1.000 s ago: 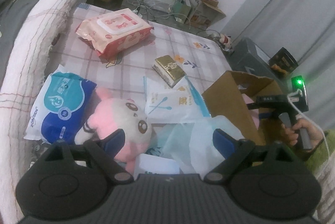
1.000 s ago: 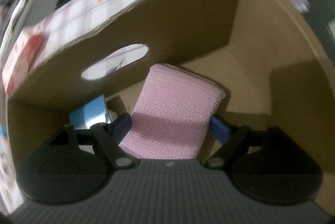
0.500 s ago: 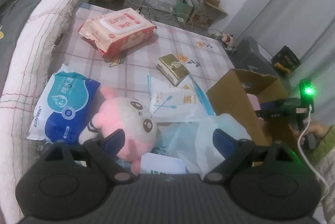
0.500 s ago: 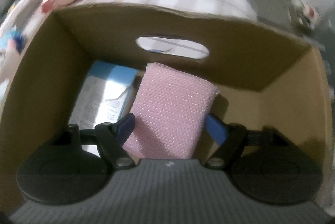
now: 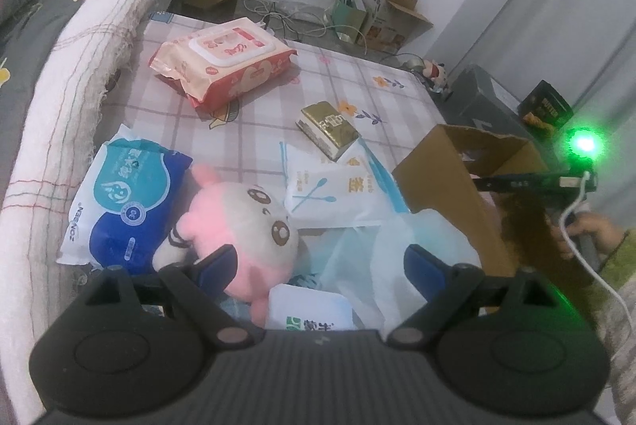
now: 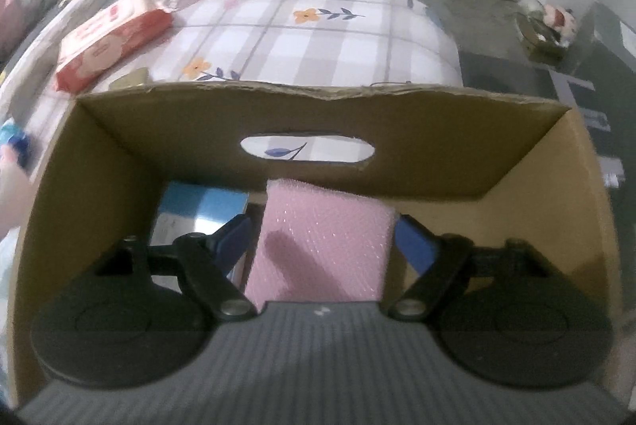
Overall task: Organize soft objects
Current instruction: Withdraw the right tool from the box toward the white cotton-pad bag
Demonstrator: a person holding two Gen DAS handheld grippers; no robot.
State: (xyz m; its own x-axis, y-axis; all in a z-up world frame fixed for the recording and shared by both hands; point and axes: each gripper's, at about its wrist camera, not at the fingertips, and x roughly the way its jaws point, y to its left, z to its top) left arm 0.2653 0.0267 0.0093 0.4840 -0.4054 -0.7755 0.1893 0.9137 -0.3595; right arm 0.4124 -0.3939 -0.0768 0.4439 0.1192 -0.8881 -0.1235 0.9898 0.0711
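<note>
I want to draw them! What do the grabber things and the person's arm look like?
Each gripper, left and right, is black with round discs, a ribbed grey middle and blue finger pads. Seen from the left wrist camera, the right one has a glowing green light and a white cable. The sleeve looks yellow-green.

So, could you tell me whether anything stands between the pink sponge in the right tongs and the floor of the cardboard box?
Nothing visible does: the pink sponge already hangs inside the cardboard box, beside a blue packet.
</note>
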